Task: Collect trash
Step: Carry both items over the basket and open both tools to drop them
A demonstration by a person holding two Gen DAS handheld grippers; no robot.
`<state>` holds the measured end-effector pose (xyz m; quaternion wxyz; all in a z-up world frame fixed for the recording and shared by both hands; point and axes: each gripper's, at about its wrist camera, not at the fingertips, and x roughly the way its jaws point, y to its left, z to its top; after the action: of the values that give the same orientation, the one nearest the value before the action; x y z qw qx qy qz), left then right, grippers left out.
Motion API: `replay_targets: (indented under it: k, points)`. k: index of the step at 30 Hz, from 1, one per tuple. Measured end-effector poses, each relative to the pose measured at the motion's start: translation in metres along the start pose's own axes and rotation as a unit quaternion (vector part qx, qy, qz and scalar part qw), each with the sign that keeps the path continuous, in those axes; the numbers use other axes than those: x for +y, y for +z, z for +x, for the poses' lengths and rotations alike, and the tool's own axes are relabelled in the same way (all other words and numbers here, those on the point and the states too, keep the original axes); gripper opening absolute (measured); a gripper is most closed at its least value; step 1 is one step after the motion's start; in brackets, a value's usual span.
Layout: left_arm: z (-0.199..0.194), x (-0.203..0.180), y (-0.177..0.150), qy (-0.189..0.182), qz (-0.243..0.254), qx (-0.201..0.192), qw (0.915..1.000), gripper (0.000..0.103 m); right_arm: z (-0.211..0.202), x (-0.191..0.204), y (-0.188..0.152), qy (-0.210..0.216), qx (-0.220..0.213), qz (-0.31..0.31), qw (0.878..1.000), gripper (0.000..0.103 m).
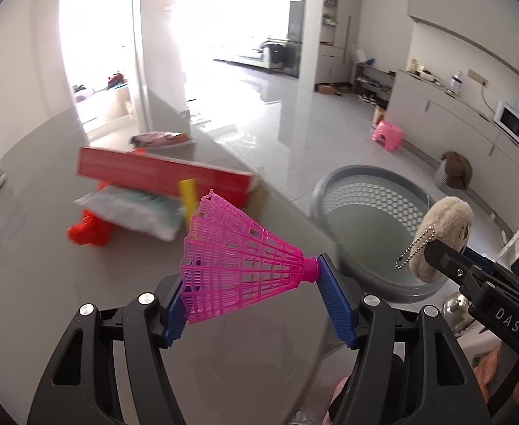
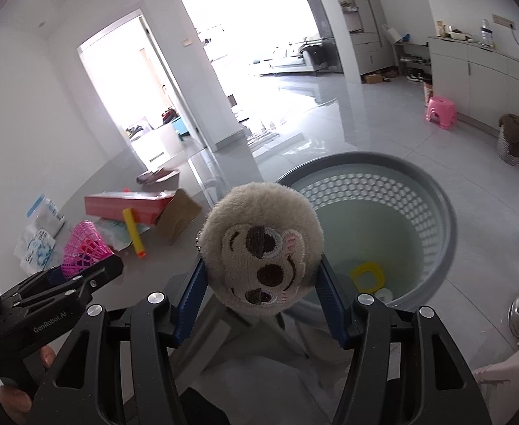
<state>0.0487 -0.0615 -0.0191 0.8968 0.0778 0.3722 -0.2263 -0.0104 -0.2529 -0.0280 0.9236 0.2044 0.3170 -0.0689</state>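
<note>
L gripper jaws clamped on pink plastic shuttlecock above desk, R gripper jaws clamped on plush face keychain, near grey perforated basket rim.

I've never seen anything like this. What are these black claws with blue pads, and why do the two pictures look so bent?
These are handheld grippers, one per hand, each with a wide-angle camera looking along its fingers, which bends the view. The left gripper clamps a pink plastic shuttlecock; the right gripper clamps a plush toy ball with a face. Ahead stands a grey perforated basket with a yellow object inside. On the grey table lie a red box and wrappers.
</note>
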Motion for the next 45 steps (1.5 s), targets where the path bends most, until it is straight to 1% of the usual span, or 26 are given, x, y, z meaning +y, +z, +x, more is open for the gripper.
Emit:
replay_targets:
  k: [6,12,18,25,29,38,45]
  points:
    - [0.017,-0.034,0.012,-0.024,0.029,0.007,0.9993,0.064,-0.008,-0.023,0.004,-0.014,-0.013,0.017,1.0,0.057]
    - [0.037,-0.062,0.018,-0.042,0.049,0.018,0.9978,0.064,-0.003,-0.051,0.009,-0.029,-0.014,0.033,0.999,0.057]
    - [0.057,-0.083,0.021,-0.047,0.068,0.027,0.9962,0.064,0.009,-0.076,0.012,-0.04,-0.011,0.049,0.998,0.057]
    - [0.085,-0.101,0.027,-0.047,0.071,0.044,0.9954,0.064,0.027,-0.099,0.016,-0.046,0.002,0.058,0.997,0.057]
    - [0.101,-0.108,0.029,-0.048,0.073,0.055,0.9946,0.064,0.04,-0.105,0.019,-0.05,0.013,0.056,0.997,0.057]
    - [0.121,-0.107,0.029,-0.052,0.073,0.068,0.9937,0.064,0.063,-0.114,0.02,-0.054,0.034,0.056,0.996,0.057]
    - [0.122,-0.108,0.03,-0.05,0.074,0.068,0.9937,0.064,0.07,-0.113,0.02,-0.058,0.039,0.056,0.996,0.059]
